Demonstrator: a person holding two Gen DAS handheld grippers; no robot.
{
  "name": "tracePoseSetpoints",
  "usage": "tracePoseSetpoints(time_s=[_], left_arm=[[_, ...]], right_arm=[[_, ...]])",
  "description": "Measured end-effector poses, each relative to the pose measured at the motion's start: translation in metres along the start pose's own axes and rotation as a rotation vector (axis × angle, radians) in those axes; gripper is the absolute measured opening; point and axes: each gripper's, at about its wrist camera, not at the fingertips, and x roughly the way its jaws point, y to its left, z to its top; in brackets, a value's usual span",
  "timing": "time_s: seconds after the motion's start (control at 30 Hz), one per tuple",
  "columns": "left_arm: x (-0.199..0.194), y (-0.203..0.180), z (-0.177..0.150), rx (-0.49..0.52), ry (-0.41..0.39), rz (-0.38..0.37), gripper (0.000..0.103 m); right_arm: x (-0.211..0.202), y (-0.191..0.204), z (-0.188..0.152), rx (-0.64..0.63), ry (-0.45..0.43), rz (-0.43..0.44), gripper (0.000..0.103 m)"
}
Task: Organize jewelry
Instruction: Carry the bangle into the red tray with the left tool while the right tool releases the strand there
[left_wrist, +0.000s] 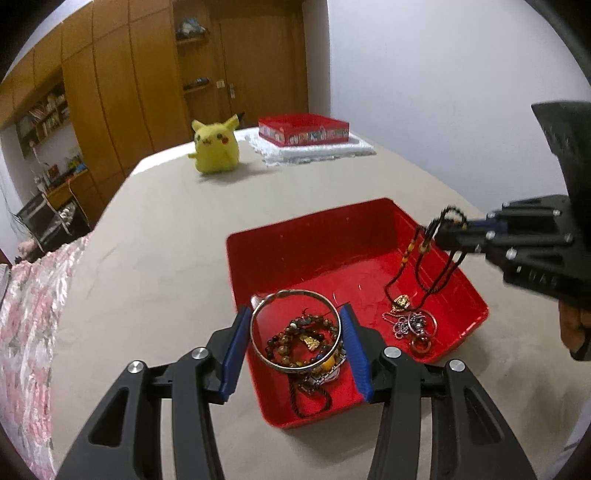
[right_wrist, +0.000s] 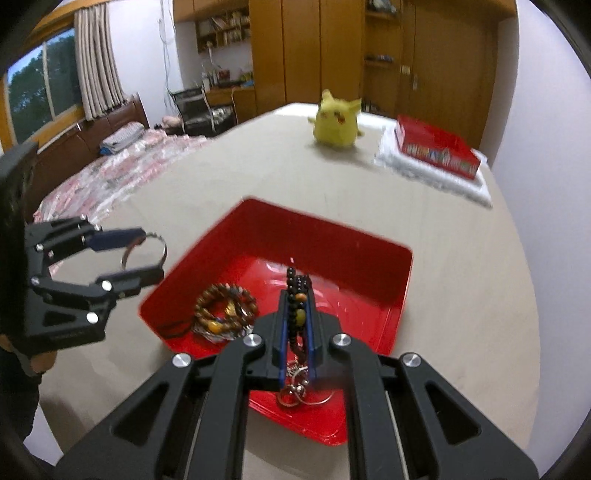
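My left gripper (left_wrist: 295, 325) is shut on a silver bangle (left_wrist: 258, 314) and holds it above the near left of the red tray (left_wrist: 325, 232); it also shows in the right wrist view (right_wrist: 147, 254). Under the bangle lie brown bead bracelets (left_wrist: 306, 338) with a gold charm. My right gripper (right_wrist: 297, 295) is shut on a black beaded necklace (right_wrist: 295, 284), which hangs into the tray with its gold pendant (left_wrist: 402, 302). Rings and a silver chain (left_wrist: 413, 325) lie at the tray's near right.
A yellow plush toy (left_wrist: 216, 147) stands at the far side of the beige table. A red printed box (left_wrist: 303, 127) sits on a white cloth (left_wrist: 314, 149) at the far right. A pink floral bedspread (left_wrist: 26, 332) lies to the left.
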Motion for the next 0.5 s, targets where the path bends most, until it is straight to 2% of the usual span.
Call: tracePoseSetpoints(time_s=[0.27, 0.5], left_arm=[[0.056, -0.007, -0.004, -0.017, 0.082, -0.050, 0.049], [0.079, -0.011, -0.014, -0.013, 0.126, -0.063, 0.049]], right_arm=[[0.049, -0.008, -0.021, 0.011, 0.110, -0.003, 0.006], [0.070, -0.008, -0.032, -0.004, 0.175, 0.000, 0.009]])
